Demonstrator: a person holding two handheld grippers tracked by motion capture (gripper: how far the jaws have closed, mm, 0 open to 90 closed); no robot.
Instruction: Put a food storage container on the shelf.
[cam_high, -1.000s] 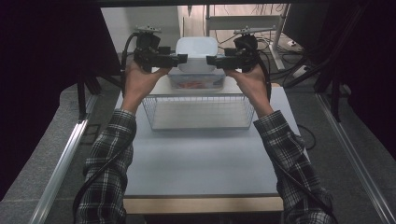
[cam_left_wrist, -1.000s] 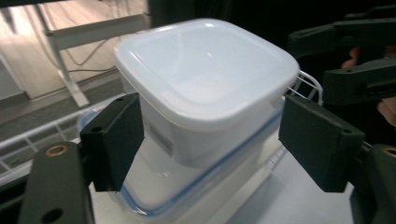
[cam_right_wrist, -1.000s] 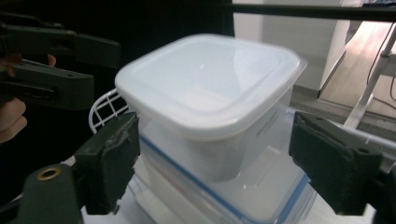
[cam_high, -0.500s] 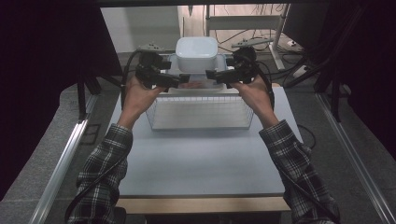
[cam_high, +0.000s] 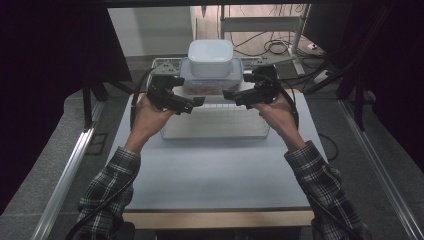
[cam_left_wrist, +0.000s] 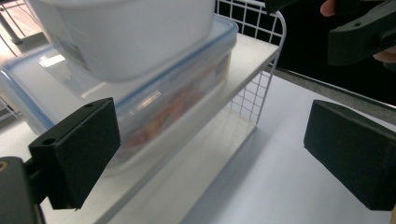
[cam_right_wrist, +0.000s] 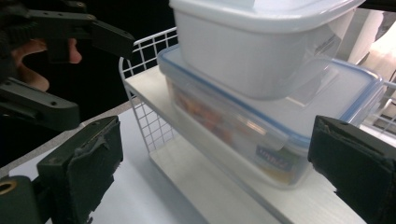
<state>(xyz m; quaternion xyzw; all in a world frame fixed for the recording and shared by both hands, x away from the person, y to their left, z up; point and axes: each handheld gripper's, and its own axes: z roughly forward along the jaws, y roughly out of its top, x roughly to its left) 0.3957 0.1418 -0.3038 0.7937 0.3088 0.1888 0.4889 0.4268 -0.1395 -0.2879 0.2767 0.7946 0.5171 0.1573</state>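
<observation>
the white tub (cam_high: 210, 57) sits stacked on the clear blue-rimmed container (cam_high: 212, 82) in the upper middle of the high view, both resting on the top board of the white wire rack (cam_high: 215, 121). judged from how things lie, the stacking looks done: the tub sits roughly centred on the container's lid, upright, with nothing gripping it.

the left gripper (cam_high: 192, 102) hangs at centre left of the high view and the right gripper (cam_high: 231, 95) at centre right, both below and in front of the stack, their tips pointing toward each other across the rack's front. the jaws of both have just been opening and now stand wide with nothing between them; in the left gripper view the pads (cam_left_wrist: 77, 151) frame the container's corner (cam_left_wrist: 140, 109) without touching it, and the right gripper view shows the same from the other side, with the container (cam_right_wrist: 261, 126) well inside the gap but clear of the pads (cam_right_wrist: 86, 170). what seems left is only to draw the hands clear.

for room: the rack's wire end walls rise at both short sides, close to each gripper, and the shelf edge runs just under the stack. the grey table (cam_high: 215, 175) in the lower half of the high view is bare, so the free way out is downward in the frame, toward the person.
</observation>
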